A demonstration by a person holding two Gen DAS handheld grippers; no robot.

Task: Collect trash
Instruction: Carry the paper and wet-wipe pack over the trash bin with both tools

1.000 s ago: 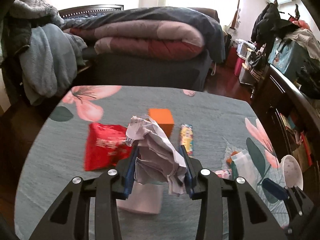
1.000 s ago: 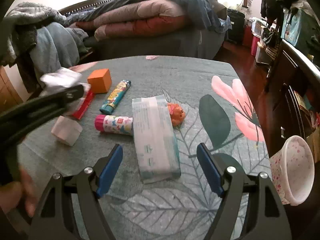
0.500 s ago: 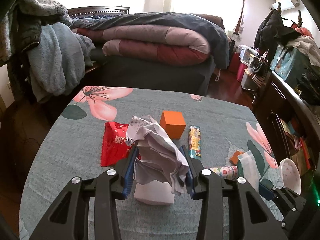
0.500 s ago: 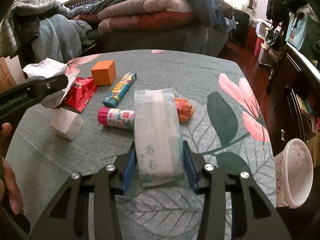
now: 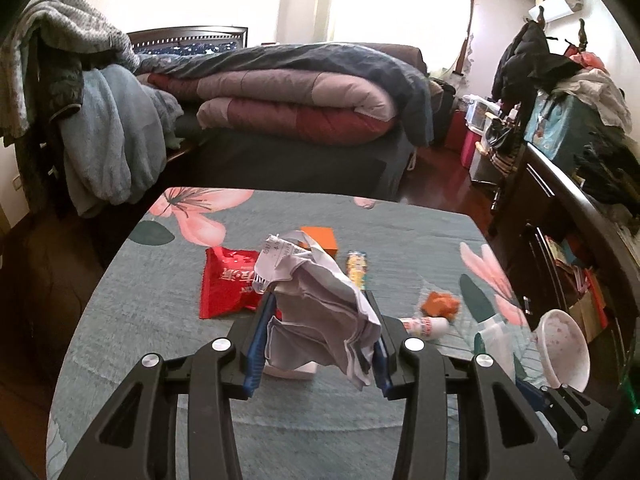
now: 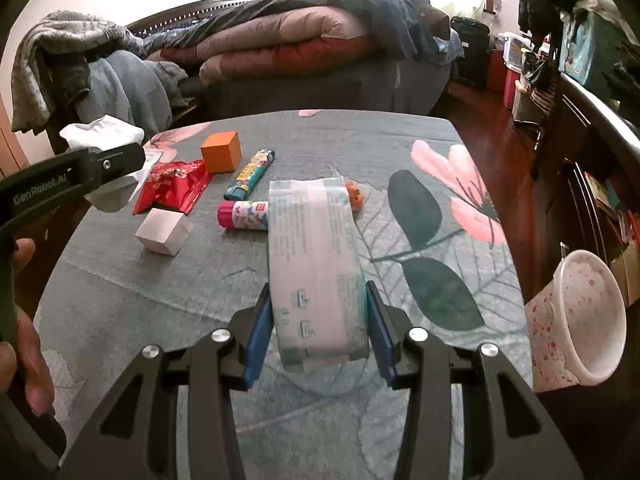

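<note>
My left gripper point(image 5: 320, 320) is shut on a crumpled white paper point(image 5: 316, 296), held above the floral table cloth point(image 5: 160, 340). In the right wrist view that gripper point(image 6: 80, 172) and its paper point(image 6: 104, 132) hang at the far left, a person's hand behind them. My right gripper point(image 6: 318, 312) is shut on the near end of a white and teal wipes pack point(image 6: 312, 240), which is lifted off the table. A red snack wrapper point(image 6: 172, 188) lies flat near the left. A small white bin with pink flowers point(image 6: 580, 316) leans at the table's right edge.
On the cloth lie an orange cube point(image 6: 221, 156), a white block point(image 6: 162, 232), a pink-capped tube point(image 6: 244, 214), a colourful tube point(image 6: 250, 174) and an orange toy point(image 6: 355, 196). A bed with piled quilts point(image 6: 300, 32) stands behind, a dark cabinet point(image 6: 592, 128) to the right.
The right jaws closed on the wipes pack, then raised it off the cloth. The left gripper drew back and up with its paper, so more of the table shows.
</note>
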